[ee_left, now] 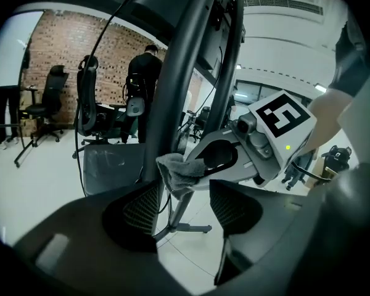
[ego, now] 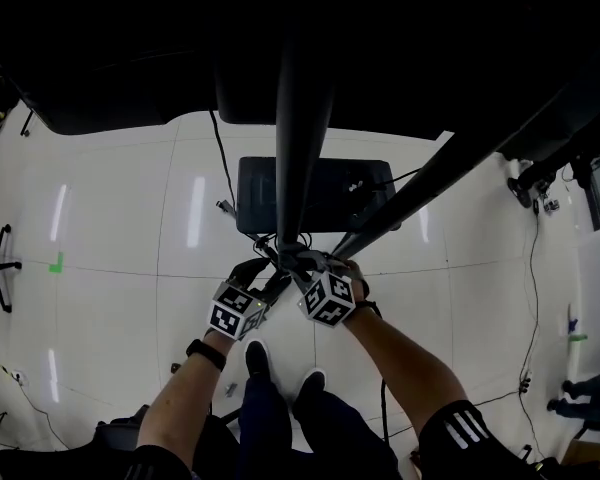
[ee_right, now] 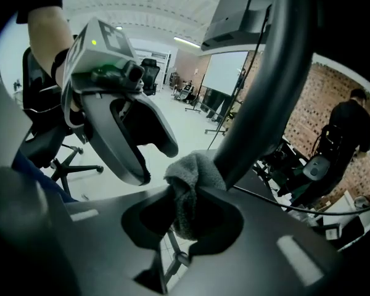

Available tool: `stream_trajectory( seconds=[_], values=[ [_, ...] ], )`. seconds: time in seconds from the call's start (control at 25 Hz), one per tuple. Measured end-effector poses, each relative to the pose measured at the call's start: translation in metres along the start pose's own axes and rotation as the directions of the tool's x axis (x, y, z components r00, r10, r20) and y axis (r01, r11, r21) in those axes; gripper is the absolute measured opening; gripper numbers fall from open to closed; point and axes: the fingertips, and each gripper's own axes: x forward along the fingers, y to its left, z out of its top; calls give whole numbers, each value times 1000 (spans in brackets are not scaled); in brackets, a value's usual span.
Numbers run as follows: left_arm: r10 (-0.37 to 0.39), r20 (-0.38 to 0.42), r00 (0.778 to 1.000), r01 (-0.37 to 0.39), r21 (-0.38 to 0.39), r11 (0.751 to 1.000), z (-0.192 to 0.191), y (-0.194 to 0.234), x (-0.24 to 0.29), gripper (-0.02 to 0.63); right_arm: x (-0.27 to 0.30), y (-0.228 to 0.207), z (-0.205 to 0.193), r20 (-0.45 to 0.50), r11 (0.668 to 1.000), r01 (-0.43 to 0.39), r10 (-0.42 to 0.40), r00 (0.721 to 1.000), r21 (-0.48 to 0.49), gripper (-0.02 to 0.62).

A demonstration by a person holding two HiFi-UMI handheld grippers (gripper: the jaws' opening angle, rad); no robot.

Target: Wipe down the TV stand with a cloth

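Note:
The TV stand's black upright pole (ego: 302,118) rises from its dark base plate (ego: 315,193) on the white floor. Both grippers meet at the pole's lower part. My right gripper (ee_right: 185,217) is shut on a grey cloth (ee_right: 194,171) and presses it against the pole (ee_right: 259,103). In the left gripper view the cloth (ee_left: 176,168) shows bunched in the right gripper's jaws against the pole (ee_left: 179,91). My left gripper (ee_left: 184,205) is open with nothing in it, its jaws close beside the pole, just below the cloth. In the head view the left gripper (ego: 255,278) and the right gripper (ego: 305,268) almost touch.
A slanted black strut (ego: 430,183) runs up to the right from the pole. Cables (ego: 532,268) lie on the floor. Office chairs (ee_left: 49,106) and a standing person (ee_left: 145,82) are by the brick wall behind. The person's shoes (ego: 280,368) stand just behind the grippers.

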Motion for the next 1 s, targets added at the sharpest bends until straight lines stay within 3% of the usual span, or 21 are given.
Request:
stream_trajectory(
  seconds=[0.2, 0.4, 0.6, 0.88, 1.0],
  values=[
    [11, 40, 999, -12, 42, 999, 34, -37, -27, 281, -71, 2, 32, 99, 1000, 16, -15, 995, -5, 52],
    [24, 117, 993, -42, 149, 988, 104, -78, -60, 281, -157, -25, 92, 229, 996, 86, -76, 970, -33, 52],
    [-30, 183, 983, -20, 265, 964, 184, -147, -95, 281, -257, -43, 144, 319, 985, 131, -89, 944, -113, 52],
    [-120, 289, 950, 13, 348, 937, 298, -225, -141, 281, -382, -76, 207, 440, 978, 201, -157, 884, -55, 52],
    [-147, 320, 936, -3, 426, 905, 336, -244, -159, 279, -425, -89, 232, 481, 966, 256, -205, 852, -42, 52]
  ],
)
